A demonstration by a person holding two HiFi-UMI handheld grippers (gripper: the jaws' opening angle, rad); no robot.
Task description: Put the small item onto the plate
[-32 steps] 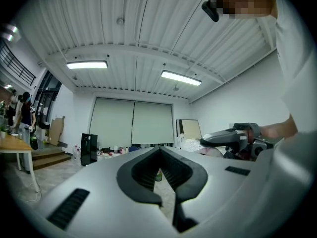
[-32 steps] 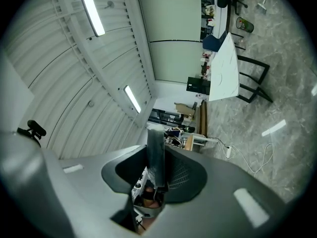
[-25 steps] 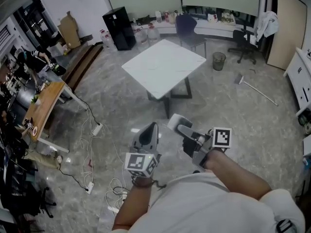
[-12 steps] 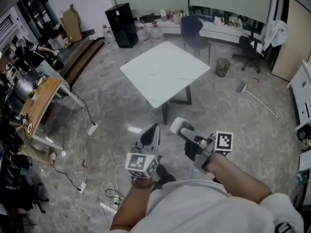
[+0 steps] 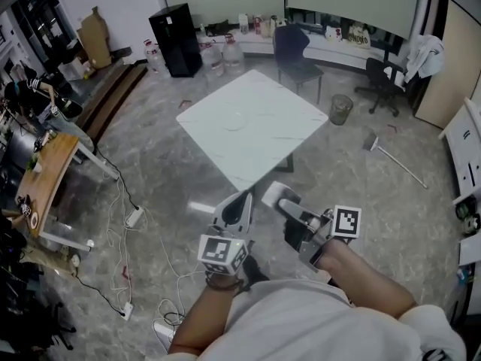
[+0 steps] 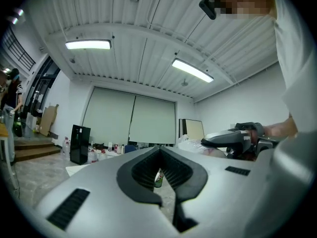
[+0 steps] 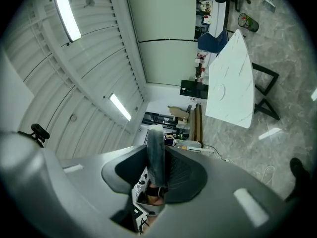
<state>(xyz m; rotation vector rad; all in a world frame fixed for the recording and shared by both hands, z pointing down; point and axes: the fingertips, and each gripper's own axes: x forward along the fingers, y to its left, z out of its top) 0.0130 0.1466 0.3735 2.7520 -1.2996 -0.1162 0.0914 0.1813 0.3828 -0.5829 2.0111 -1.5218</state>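
Note:
A clear plate (image 5: 234, 119) lies on the white square table (image 5: 263, 138) some way ahead of me; in the right gripper view the plate (image 7: 221, 89) shows as a faint ring on the table (image 7: 233, 83). My right gripper (image 5: 279, 198) is held at waist height, well short of the table, shut on a small dark grey item (image 7: 155, 155) that stands up between its jaws (image 7: 158, 148). My left gripper (image 5: 237, 203) hangs beside it, to its left. Its jaws (image 6: 159, 150) meet at the tips with nothing between them.
Cables and a power strip (image 5: 134, 216) lie on the marble floor at left, next to a wooden desk (image 5: 45, 179). Behind the table stand a blue chair (image 5: 291, 45), a bin (image 5: 340, 110) and a black cabinet (image 5: 171, 40). A broom (image 5: 392, 156) lies at right.
The table has shifted in the head view and the plate on it now shows. Both grippers stay in the same place before me, the right one still shut on the item.

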